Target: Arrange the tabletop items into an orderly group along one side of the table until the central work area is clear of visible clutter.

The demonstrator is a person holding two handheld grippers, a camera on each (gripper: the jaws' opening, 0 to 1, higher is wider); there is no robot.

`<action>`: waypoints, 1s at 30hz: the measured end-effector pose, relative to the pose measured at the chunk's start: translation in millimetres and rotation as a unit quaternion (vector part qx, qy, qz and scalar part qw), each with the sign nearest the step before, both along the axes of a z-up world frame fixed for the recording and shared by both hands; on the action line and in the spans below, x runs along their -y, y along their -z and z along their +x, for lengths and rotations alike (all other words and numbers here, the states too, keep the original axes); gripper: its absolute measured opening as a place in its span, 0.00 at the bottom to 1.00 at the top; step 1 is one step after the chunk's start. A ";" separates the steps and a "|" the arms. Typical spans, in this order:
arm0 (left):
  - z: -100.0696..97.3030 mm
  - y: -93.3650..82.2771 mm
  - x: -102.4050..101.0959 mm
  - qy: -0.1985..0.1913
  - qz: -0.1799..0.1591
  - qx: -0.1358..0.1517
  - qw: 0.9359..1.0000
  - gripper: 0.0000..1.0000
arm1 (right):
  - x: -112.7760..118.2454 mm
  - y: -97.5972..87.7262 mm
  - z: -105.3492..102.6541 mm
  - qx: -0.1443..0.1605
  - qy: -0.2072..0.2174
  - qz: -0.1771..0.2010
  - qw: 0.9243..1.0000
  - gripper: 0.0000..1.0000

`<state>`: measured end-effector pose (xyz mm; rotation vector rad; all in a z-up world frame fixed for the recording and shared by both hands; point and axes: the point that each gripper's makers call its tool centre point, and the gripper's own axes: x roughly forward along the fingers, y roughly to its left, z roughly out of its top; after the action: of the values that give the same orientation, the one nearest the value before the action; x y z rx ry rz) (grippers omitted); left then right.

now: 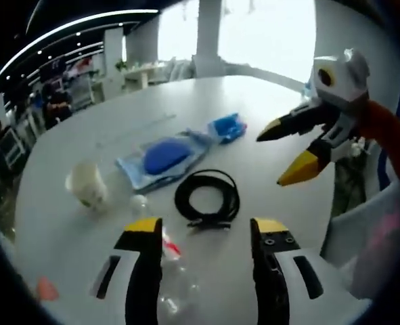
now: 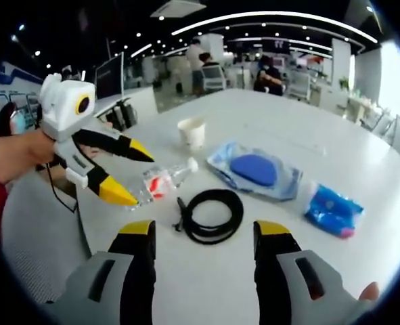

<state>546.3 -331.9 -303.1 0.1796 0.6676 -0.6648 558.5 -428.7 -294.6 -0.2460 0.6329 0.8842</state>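
White table in an open office, clutter spread mid-surface. Both grippers hover wide, empty: right gripper just short of the cable coil, left gripper over the clear bottle. Beyond lie a blue pouch, blue packet and cup. Nothing looks gathered yet; the next move likely means closing on the coil.

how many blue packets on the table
2. The large packet with the blue oval lies beyond the coiled black cable; the small blue packet lies to its right, near the table edge.
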 end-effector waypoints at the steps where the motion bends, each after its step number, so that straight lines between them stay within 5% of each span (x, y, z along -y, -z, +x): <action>1: 3.4 2.0 3.0 0.003 0.001 -0.001 1.000 0.48 | 0.0 1.1 2.9 0.002 0.001 -0.002 1.000 0.57; 19: 46.2 42.0 25.0 0.027 0.052 -0.041 0.997 0.33 | -4.2 32.5 37.4 -0.022 0.021 -0.037 0.999 0.41; 30: 62.2 64.9 28.1 0.034 0.098 -0.056 0.993 0.31 | -5.2 62.5 49.8 -0.072 0.046 -0.044 0.995 0.32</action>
<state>608.5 -360.0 -368.0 0.3500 0.8380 -0.6783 608.3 -423.5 -357.1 -0.2308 0.8126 0.7905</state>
